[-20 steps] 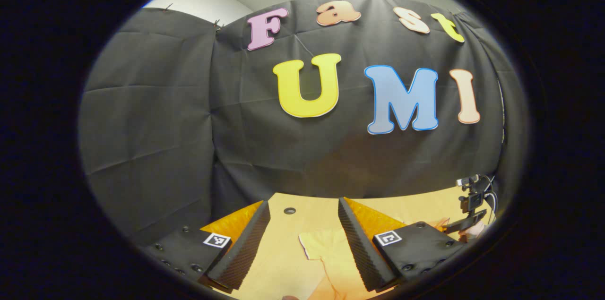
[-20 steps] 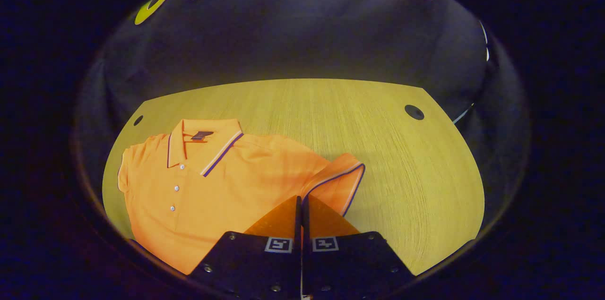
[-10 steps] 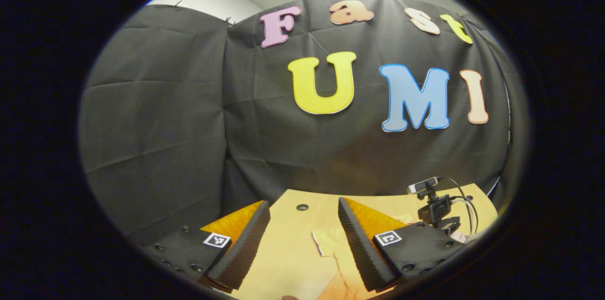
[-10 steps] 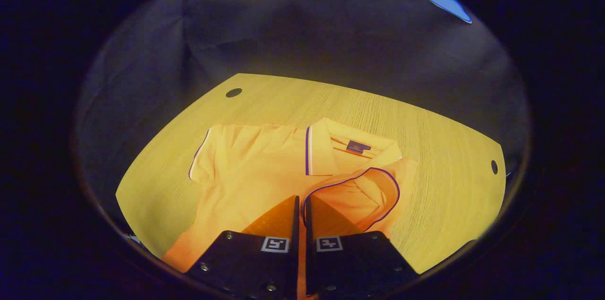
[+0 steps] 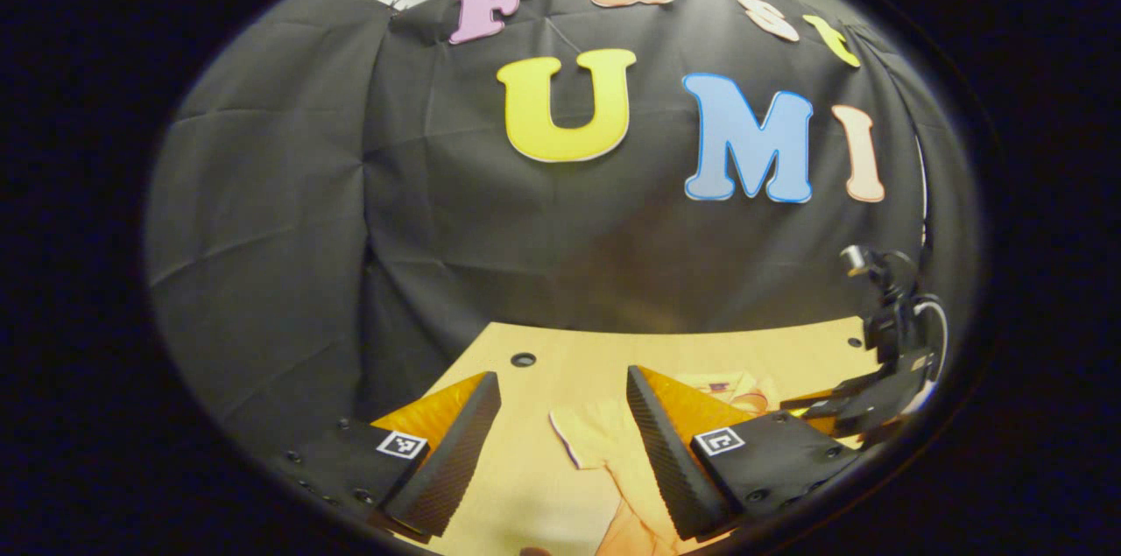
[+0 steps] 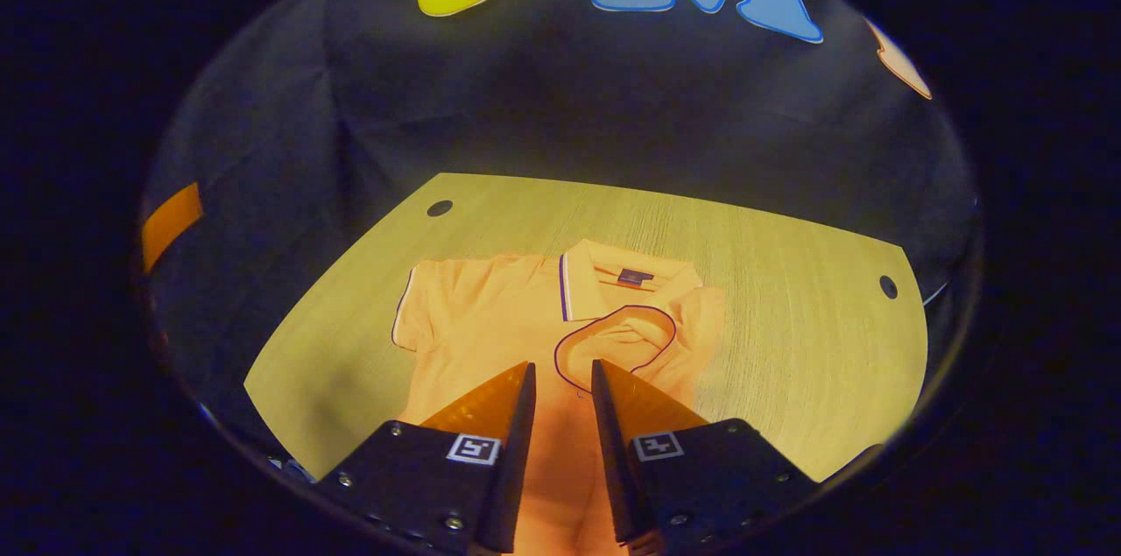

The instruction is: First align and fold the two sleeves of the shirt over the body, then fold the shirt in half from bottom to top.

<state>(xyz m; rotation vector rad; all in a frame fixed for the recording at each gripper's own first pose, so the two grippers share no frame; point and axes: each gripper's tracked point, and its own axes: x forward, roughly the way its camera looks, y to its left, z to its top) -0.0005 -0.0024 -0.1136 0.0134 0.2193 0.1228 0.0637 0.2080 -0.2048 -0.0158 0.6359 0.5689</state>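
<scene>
Orange knit shirt (image 6: 490, 320) flat on wood-grain table (image 6: 788, 346); one sleeve (image 6: 617, 341) folded below collar. Right gripper (image 6: 560, 381) slightly parted, empty; left gripper (image 5: 560, 398) wide apart.

You're working in a recording booth, not a home: black cloth wall (image 5: 289, 214) hung behind a bare wooden table (image 6: 788, 346) with 2 drilled holes (image 6: 440, 208).
</scene>
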